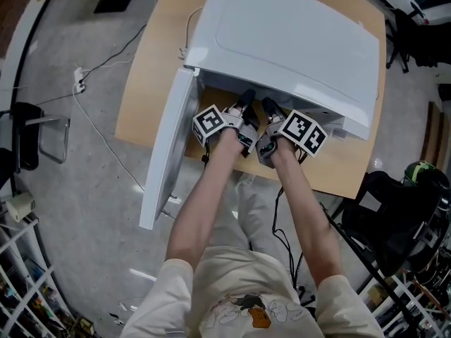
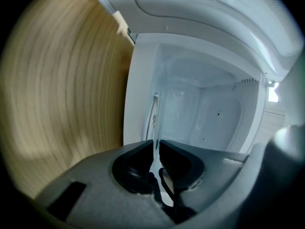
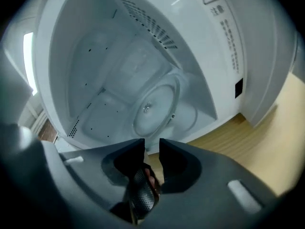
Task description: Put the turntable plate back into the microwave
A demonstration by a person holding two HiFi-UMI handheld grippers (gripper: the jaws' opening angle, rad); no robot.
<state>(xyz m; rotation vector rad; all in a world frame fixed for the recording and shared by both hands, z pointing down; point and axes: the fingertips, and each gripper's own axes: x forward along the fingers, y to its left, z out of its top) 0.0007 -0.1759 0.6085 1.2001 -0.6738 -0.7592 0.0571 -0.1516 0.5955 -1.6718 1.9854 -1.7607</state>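
The white microwave (image 1: 282,41) stands on a wooden table (image 1: 151,83) with its door (image 1: 169,153) swung open to the left. Both grippers reach into the cavity mouth side by side. My left gripper (image 1: 245,103) (image 2: 156,142) is shut on the rim of the clear glass turntable plate (image 2: 155,118), which rises edge-on from between its jaws. In the right gripper view the plate (image 3: 155,104) shows as a tilted oval with a centre hub, inside the cavity. My right gripper (image 1: 270,108) (image 3: 151,142) is open in front of the cavity with nothing between its tips.
The cavity's vented wall (image 3: 147,23) and a warning label on the front frame (image 3: 224,23) are close by. Cables (image 1: 106,139) trail over the grey floor left of the table. A black chair (image 1: 394,203) stands at the right, a wire rack (image 1: 28,287) at the lower left.
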